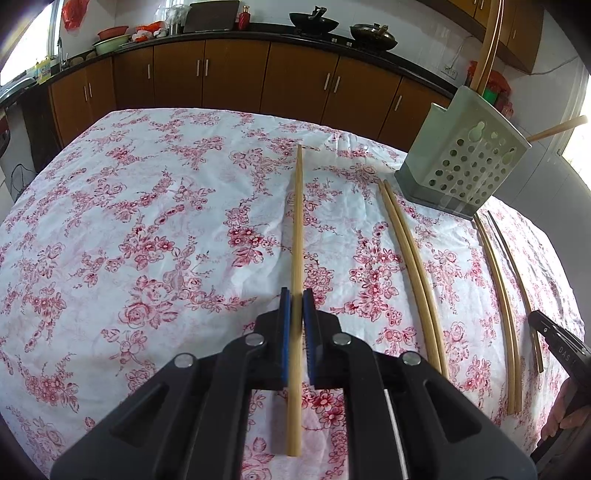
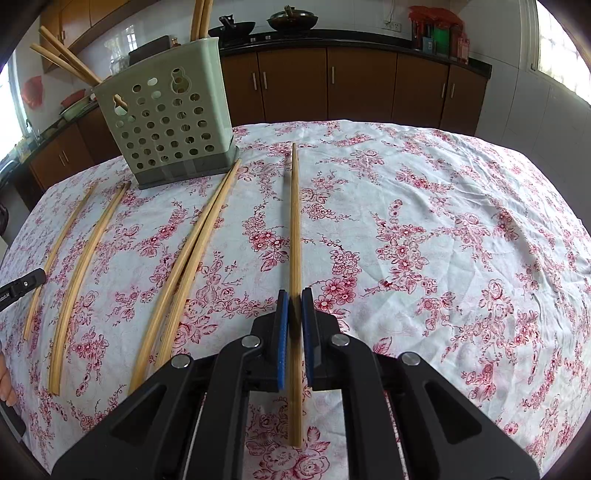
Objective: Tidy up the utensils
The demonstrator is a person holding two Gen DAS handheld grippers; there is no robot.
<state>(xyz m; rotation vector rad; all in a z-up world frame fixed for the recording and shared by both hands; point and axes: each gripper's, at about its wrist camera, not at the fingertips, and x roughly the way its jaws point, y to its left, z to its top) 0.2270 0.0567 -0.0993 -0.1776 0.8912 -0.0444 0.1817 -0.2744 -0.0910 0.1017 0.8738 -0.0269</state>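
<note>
Kitchen cabinets (image 1: 236, 74) run along the back, and up front a floral tablecloth (image 1: 147, 221) covers the table where the action is. Left gripper (image 1: 296, 295) has its blue pads clamped on a single chopstick (image 1: 297, 221), which runs straight ahead between the fingers, its far tip out over the cloth. Over on the other side, the right gripper (image 2: 294, 295) is pinched shut on its own chopstick (image 2: 294, 221) in just the same way, stick pointing forward down the middle of the view. Between the two, more sticks lie flat on the cloth: a touching pair (image 1: 410, 266) just in front of the holder, and further along another pair (image 1: 498, 295) with a darker, thinner stick (image 1: 517, 273) beside it. Green perforated holder (image 1: 465, 162) stands upright near the table's far edge, already carrying a few chopsticks (image 2: 66, 59) that lean out over its rim. Behind it all, two woks (image 1: 314, 24) sit on the black counter.
</note>
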